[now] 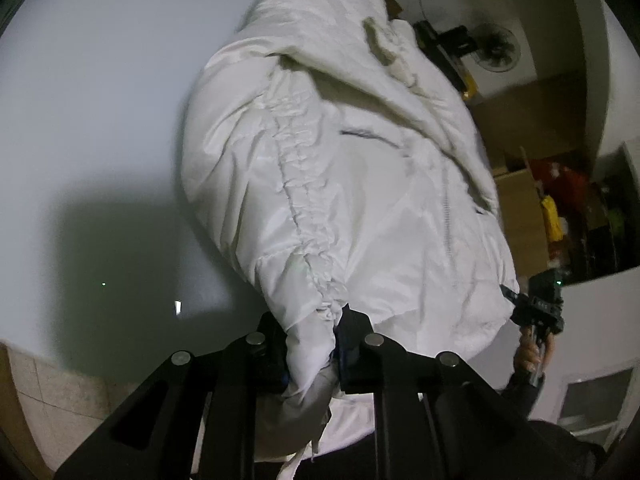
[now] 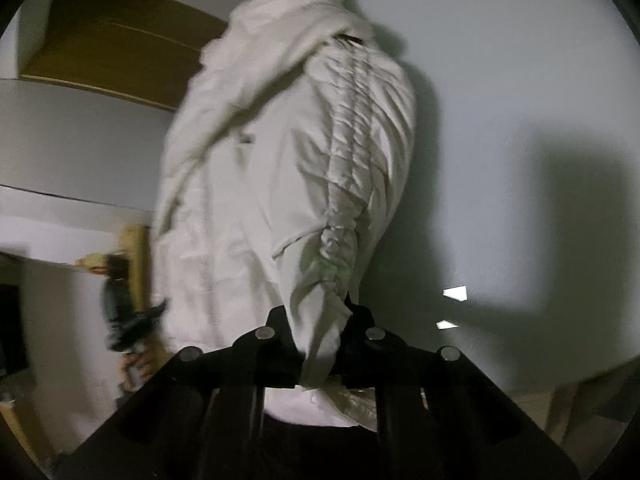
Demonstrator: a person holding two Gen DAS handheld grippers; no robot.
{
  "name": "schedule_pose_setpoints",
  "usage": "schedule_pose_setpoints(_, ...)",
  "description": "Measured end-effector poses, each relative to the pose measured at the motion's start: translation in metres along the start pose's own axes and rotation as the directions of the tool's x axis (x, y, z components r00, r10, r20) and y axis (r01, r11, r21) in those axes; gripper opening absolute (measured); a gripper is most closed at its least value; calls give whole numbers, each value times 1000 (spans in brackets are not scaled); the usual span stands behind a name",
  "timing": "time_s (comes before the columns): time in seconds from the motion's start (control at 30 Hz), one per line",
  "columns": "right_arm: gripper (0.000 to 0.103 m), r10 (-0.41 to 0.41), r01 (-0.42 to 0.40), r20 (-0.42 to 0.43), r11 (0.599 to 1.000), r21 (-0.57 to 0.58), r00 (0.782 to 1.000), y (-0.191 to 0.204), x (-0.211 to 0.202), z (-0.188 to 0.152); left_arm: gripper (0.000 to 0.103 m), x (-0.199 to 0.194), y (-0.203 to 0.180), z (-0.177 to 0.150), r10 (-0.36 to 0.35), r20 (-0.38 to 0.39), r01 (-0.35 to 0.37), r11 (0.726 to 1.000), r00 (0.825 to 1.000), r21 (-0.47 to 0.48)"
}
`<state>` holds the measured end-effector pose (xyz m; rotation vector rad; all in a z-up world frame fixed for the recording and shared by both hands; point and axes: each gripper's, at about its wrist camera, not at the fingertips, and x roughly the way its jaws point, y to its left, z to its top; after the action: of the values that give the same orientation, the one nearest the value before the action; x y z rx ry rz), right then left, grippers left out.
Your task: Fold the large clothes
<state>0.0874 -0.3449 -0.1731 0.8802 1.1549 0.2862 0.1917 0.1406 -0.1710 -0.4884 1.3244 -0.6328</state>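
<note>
Between the two tongs: a white puffer jacket (image 1: 352, 168) runs away from both cameras, spread over a pale grey counter (image 1: 100, 100).

Left tongs (image 1: 310, 346): clamped on a bunched corner of the jacket, white fabric squeezed between the two black jaws and spilling below them.

Right tongs (image 2: 322, 346): likewise clamped on a gathered corner, cloth pinched in the jaws and hanging beneath.

Long axis: the jacket stretches straight forward from each pair of tongs, near edge at the jaws, far end toward the top of both views.

Gathered seam (image 1: 304, 200): a ruched, elasticated line starts right at the left tongs and runs up the jacket; the right wrist view shows a matching ruched seam (image 2: 352, 152) rising from the right tongs.

Which hand is nearer: neither; both hold the near edge, one at each corner. In the left wrist view the other tongs show at the far right edge of the jacket.

Tension: the near edge looks slightly lifted, though whether it clears the counter cannot be told.

Folds already present: a flap of fabric, possibly a sleeve or hood, lies across the upper part.

Judged next move: carrying the near edge forward along the long axis to meet the far end, both hands travelling together.

Risk: uneven travel would skew the fold.

Background: cardboard boxes (image 1: 520, 216) beyond the counter.
</note>
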Motion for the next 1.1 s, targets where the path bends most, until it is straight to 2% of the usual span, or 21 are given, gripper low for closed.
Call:
schedule_pose_setpoints(0.1,12,115,-114,14,993,-20,993,9,-23,-3,14,-20,-3,-3,-104,21,105,994,994,-12)
schedule_pose_setpoints(0.17,12,160,-158,35,986,-47,987,19,-35,-1,14,-31,-6,0,-149,45,149,989,988,-14)
schedule_pose_setpoints(0.23,12,186,-181,50,980,-84,981,31,-46,6,14,-42,-10,6,-188,68,189,982,980,-3)
schedule_pose_setpoints(0.33,12,211,-204,63,974,-98,975,40,-56,21,14,-58,-9,19,-269,97,270,963,958,-5)
schedule_pose_setpoints(0.53,12,235,-231,83,971,-53,968,41,-61,60,14,-72,9,56,-360,143,372,925,922,-74)
schedule_pose_setpoints(0.7,12,234,-232,78,972,-31,969,53,-55,99,14,-69,-5,95,-350,155,364,928,924,-76)
schedule_pose_setpoints(0.83,12,227,-227,60,974,-2,972,60,-46,135,15,-68,-15,131,-323,155,337,939,934,-72)
schedule_pose_setpoints(1.1,12,199,-201,24,974,103,980,61,-12,219,15,-43,-21,209,-286,130,306,937,949,-171)
